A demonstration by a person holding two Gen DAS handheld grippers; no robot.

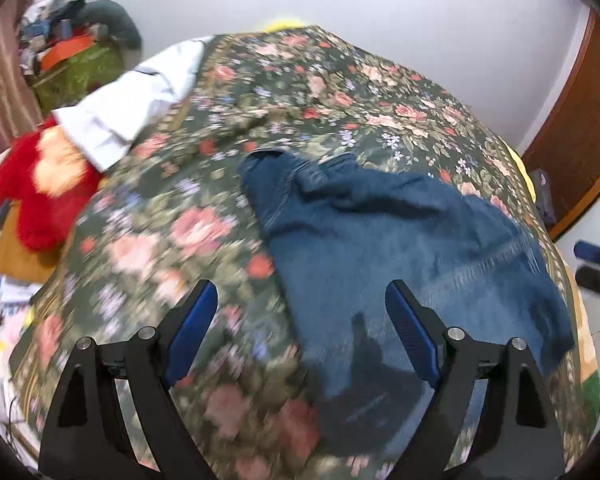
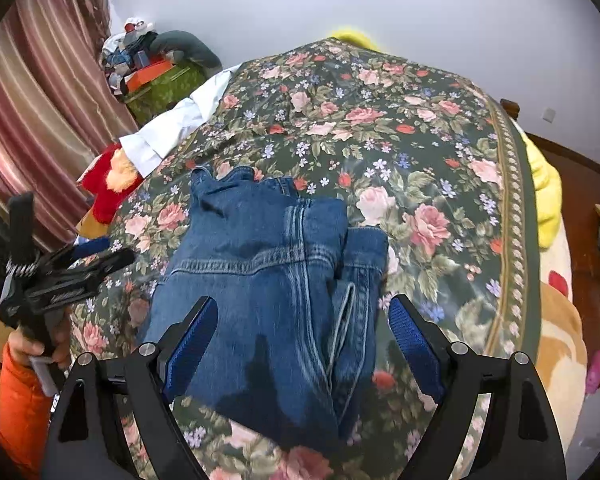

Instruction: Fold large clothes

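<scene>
Both claws hang released above the bed, nothing between their blue pads. The right gripper [image 2: 303, 312] has its jaws wide, and the folded jeans [image 2: 276, 280] lie directly under it, the denim running between and beyond the two fingers, apart from them. The left gripper [image 1: 300, 300] is just as wide; from it the jeans lie below and off toward its right finger, with bare floral bedspread [image 1: 188, 240] under its left finger. That view is smeared, so finer detail of the cloth is lost.

The jeans look doubled over already, legs laid on the seat, one narrower fold lying along their right side. I'd judge the next fold should start from the near end: pinch both near corners through all layers and carry them evenly toward the waistband, so the stack doesn't skew.

Beyond the jeans, toward the curtain side, lie a white garment [image 2: 172, 128] and a red plush toy [image 2: 104, 188].
</scene>
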